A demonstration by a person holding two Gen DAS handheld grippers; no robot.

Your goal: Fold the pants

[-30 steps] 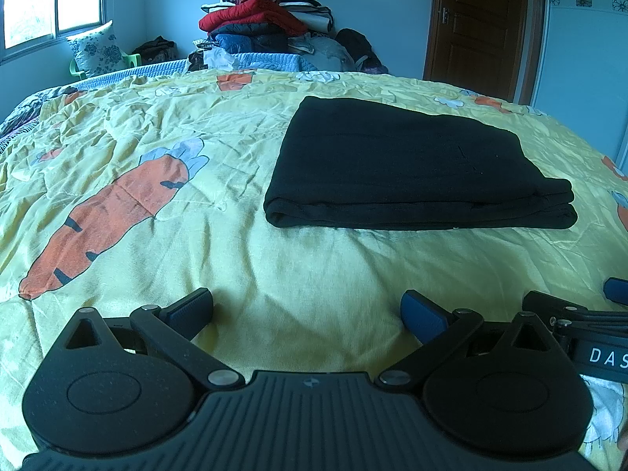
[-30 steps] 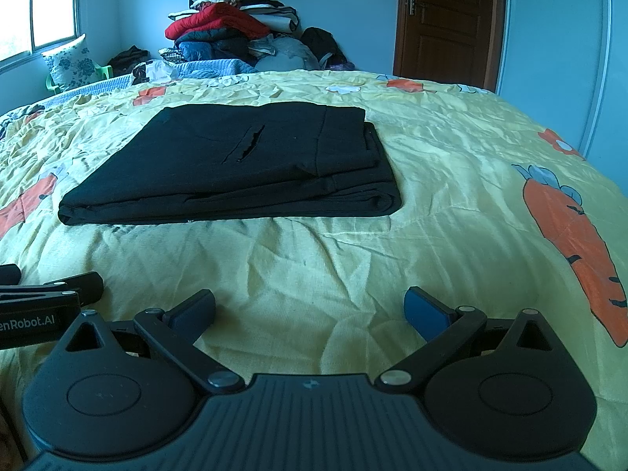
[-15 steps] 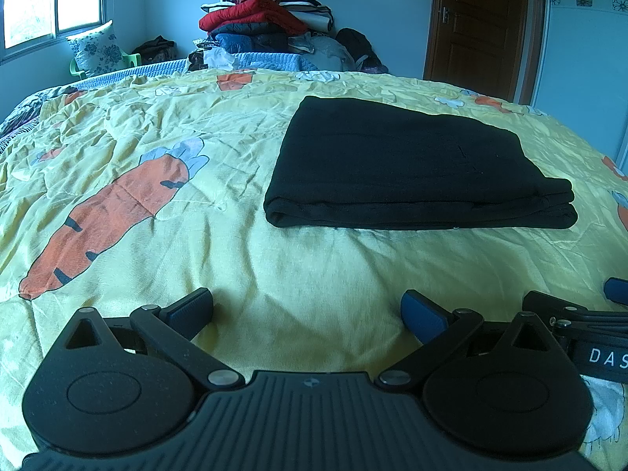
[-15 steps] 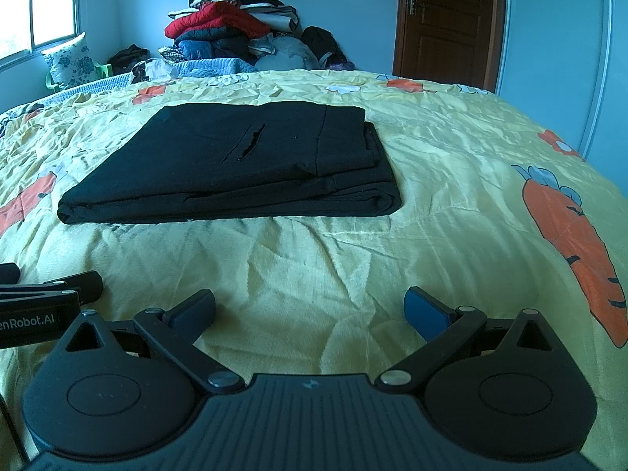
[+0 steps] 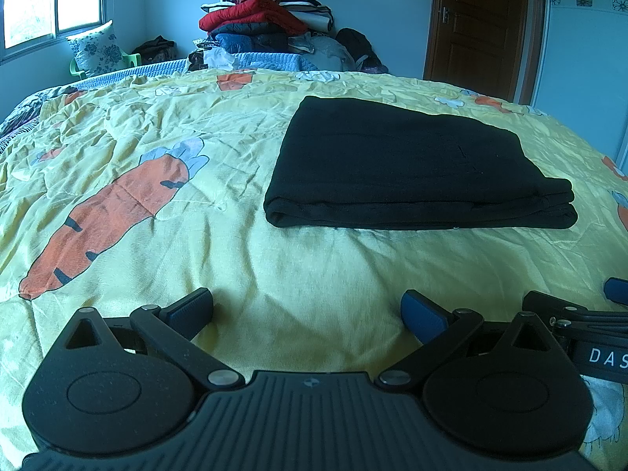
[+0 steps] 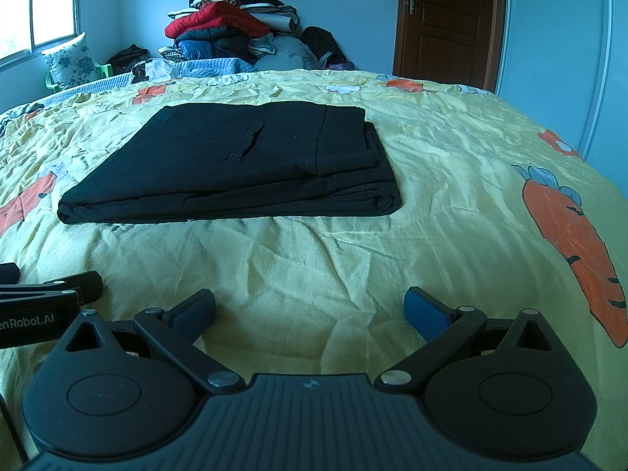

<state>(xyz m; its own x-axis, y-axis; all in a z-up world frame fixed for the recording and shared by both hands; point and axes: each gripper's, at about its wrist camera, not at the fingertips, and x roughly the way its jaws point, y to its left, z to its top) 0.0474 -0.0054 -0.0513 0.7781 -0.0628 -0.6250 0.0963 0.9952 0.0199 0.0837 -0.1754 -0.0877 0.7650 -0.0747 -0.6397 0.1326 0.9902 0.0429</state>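
Black pants [image 5: 404,168] lie folded into a flat rectangle on the yellow carrot-print bedspread [image 5: 157,129]. In the right wrist view the same pants [image 6: 243,161] show a pocket slit on top and stacked layers along the near edge. My left gripper [image 5: 308,306] rests low on the bedspread well short of the pants, open with nothing between its fingers. My right gripper [image 6: 310,306] sits beside it, also open and empty, apart from the pants. Each gripper's side shows at the edge of the other's view.
A tall pile of clothes and quilts [image 5: 267,23] stands beyond the far edge of the bed. A floral pillow [image 5: 96,49] on a green chair sits under the window at the left. A brown door [image 5: 482,27] is at the back right.
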